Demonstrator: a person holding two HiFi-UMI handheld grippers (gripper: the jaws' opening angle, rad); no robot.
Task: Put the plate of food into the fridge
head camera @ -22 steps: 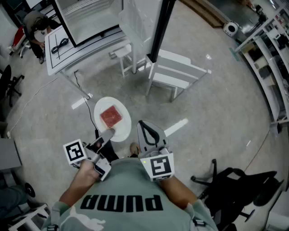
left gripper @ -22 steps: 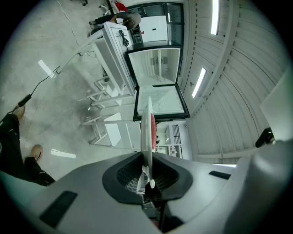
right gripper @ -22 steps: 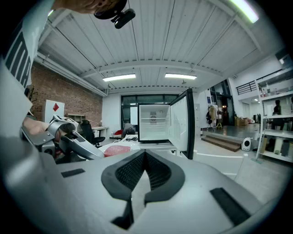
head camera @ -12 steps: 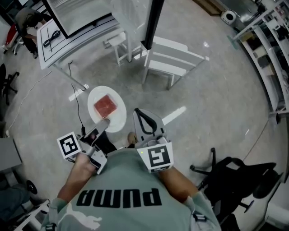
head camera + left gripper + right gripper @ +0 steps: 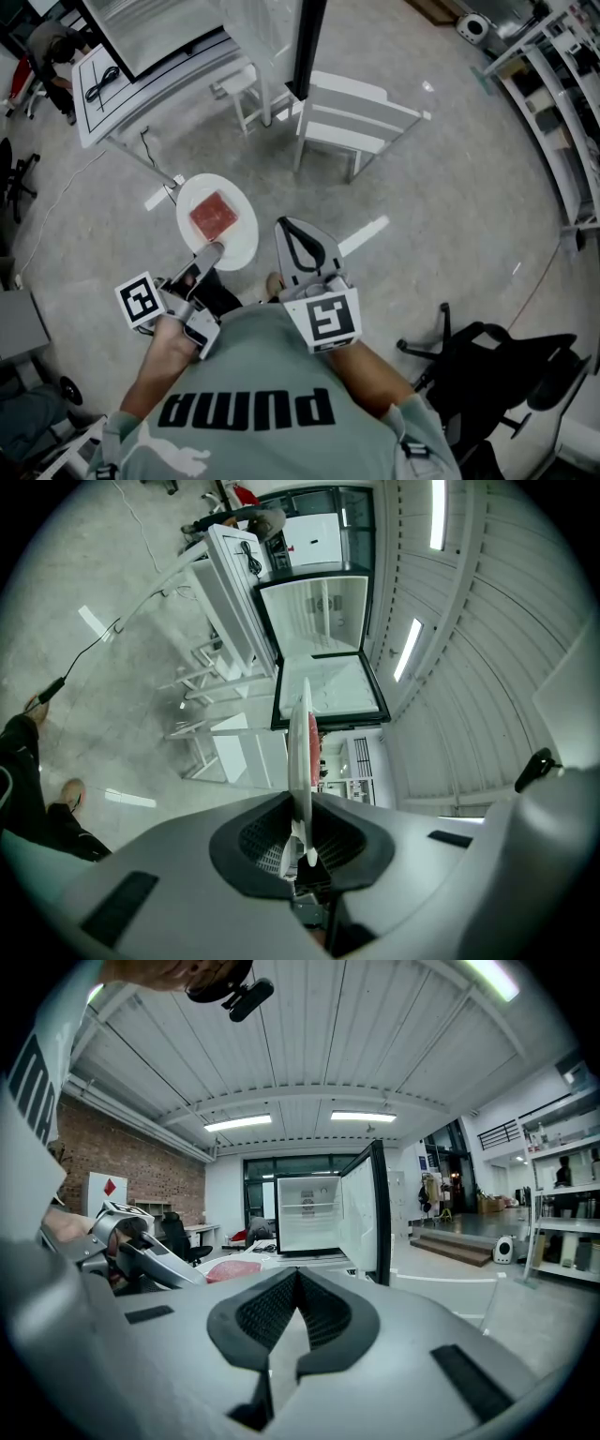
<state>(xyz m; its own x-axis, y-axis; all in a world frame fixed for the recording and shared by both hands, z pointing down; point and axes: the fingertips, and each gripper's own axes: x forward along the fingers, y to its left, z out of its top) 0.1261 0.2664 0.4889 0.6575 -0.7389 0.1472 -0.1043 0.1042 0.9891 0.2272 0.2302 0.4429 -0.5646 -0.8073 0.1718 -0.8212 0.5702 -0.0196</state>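
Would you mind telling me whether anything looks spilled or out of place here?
Nothing stands out. The left tongs grip the white plate by its rim, the red food sits mid-plate, unspilled, and the fridge stands open.

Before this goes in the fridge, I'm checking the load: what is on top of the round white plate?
One flat red square slab of food lies near the middle of the round white plate. The fingers of the left gripper clamp its near rim and hide that edge.
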